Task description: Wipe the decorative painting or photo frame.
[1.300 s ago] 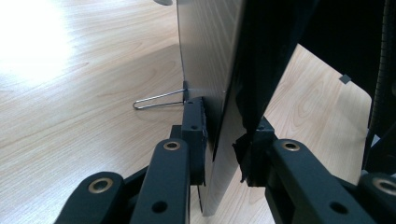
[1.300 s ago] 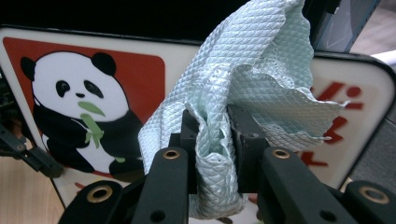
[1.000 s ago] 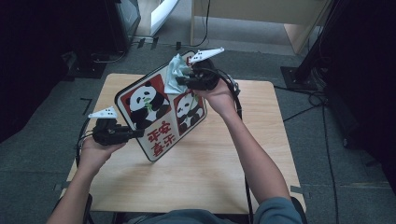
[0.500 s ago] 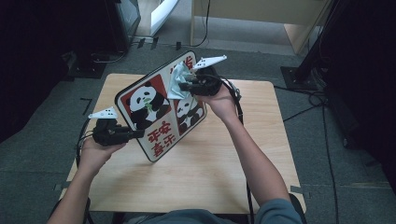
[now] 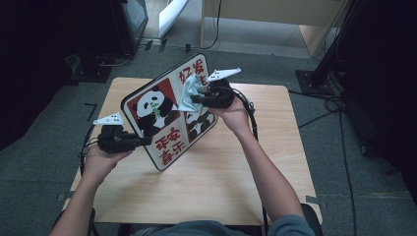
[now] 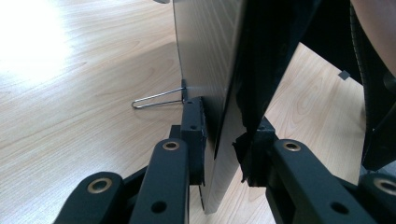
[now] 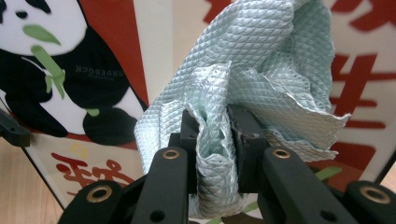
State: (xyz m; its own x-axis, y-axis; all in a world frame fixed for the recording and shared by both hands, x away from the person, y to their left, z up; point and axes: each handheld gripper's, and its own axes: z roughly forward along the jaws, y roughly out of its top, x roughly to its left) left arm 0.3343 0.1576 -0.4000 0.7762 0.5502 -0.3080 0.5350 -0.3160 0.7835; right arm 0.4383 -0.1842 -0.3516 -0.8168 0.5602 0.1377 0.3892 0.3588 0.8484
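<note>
At the centre of the high view, a panda sign (image 5: 162, 115) stands tilted above the wooden table (image 5: 246, 177), its picture side facing up and toward the person — red panels, two pandas and red characters on cream. A pale green cloth (image 5: 191, 93) lies against the sign's upper right part, bunched and crinkled, touching the printed face.

The right gripper (image 5: 204, 98) sits just right of the cloth in that view, held by the right hand (image 5: 236, 114). In the right gripper view its black jaws are clamped tight on a fold of the cloth (image 7: 243, 70), which billows up over the middle and upper right of the frame, with the sign (image 7: 84, 70) close behind it — a panda chewing green leaves at the upper left, red characters at the right edge.

The left gripper (image 5: 140, 141) is at the left centre of the high view, in the left hand (image 5: 101, 160), and meets the sign's lower left edge. In the left gripper view its jaws are closed on the thin board (image 6: 219, 93), one pad on each face; the board rises edge-on up the middle of the frame. A thin wire loop (image 6: 156, 99) sticks out from the board's back, left of centre, over the pale table (image 6: 70, 93).

A cable (image 5: 253, 120) trails from the right gripper down along the forearm. Grey floor (image 5: 344, 147) surrounds the table, with dark cables on it at the right.
</note>
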